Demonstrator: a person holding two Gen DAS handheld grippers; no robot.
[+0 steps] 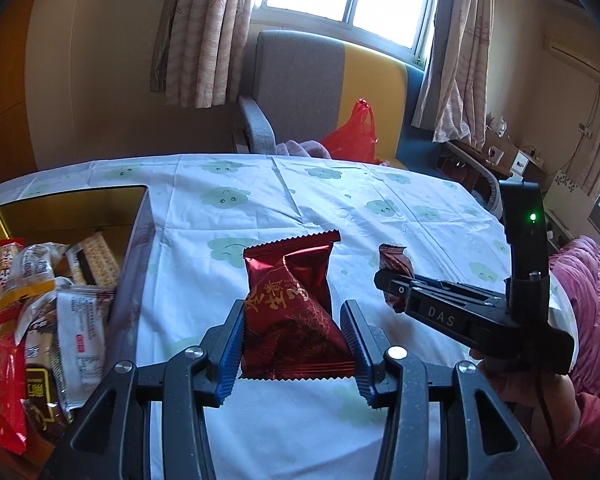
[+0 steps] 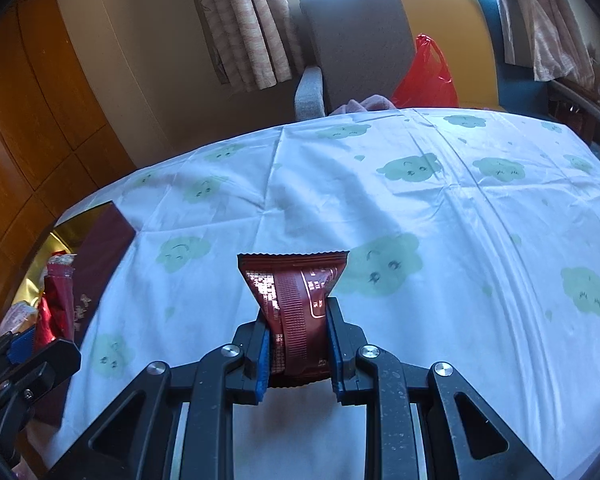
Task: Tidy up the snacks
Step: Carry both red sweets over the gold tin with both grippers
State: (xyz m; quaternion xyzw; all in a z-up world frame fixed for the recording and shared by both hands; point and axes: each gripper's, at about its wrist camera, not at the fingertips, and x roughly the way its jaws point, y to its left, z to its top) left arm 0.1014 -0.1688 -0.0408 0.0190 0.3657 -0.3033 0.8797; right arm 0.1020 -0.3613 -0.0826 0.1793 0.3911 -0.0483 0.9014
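Observation:
My left gripper is shut on a dark red snack packet with gold writing and holds it above the table. My right gripper is shut on a second dark red packet, its printed back facing the camera. The right gripper also shows in the left wrist view, to the right, with its packet sticking up. A gold-lined box with a maroon outer wall stands at the left and holds several wrapped snacks. The box also shows at the left in the right wrist view.
The table wears a white cloth with green cloud faces. Behind the far edge stands a grey and yellow chair with a red plastic bag. A pink quilt lies at the right.

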